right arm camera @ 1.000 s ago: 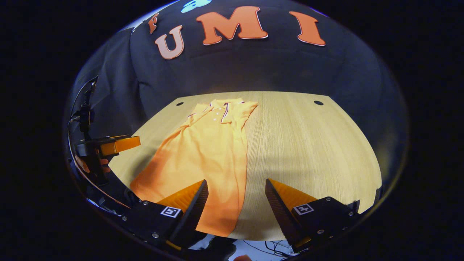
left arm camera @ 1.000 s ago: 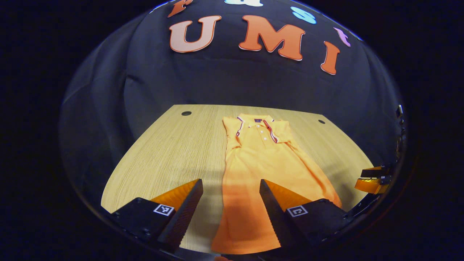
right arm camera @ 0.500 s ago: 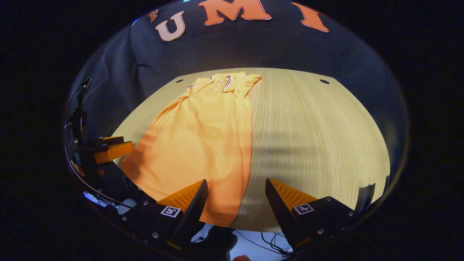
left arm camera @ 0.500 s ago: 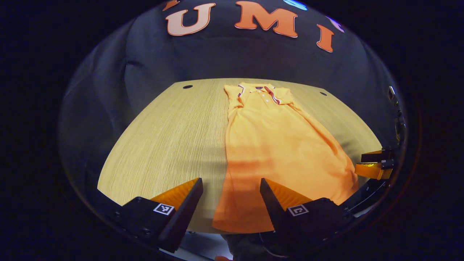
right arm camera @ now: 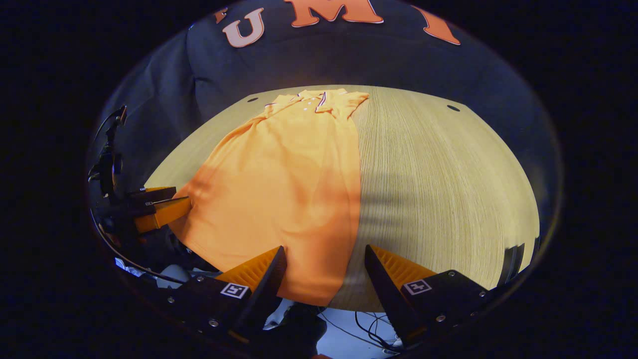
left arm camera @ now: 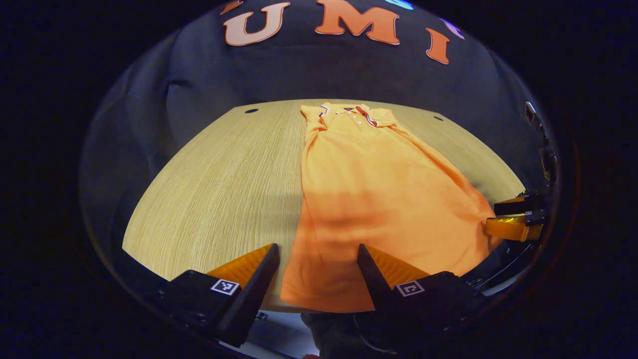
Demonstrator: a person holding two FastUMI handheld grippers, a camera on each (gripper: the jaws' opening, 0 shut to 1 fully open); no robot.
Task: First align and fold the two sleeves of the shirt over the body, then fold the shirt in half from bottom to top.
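Both grippers have drawn back toward the hem of the orange polo shirt [left arm camera: 379, 199], which lies flat on the pale wooden table [left arm camera: 219, 189], sleeves seemingly folded in. Left gripper [left arm camera: 316, 262] and right gripper [right arm camera: 324, 264] are spread, empty. Gripping one layer, or unevenly, would skew the fold.

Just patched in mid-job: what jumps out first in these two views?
The orange polo shirt lies flat and lengthwise on the wooden table, collar at the far end, hem at the near edge, sleeves apparently already folded in. The left hand-held gripper and the right hand-held gripper are both open, each poised over a bottom corner of the hem.
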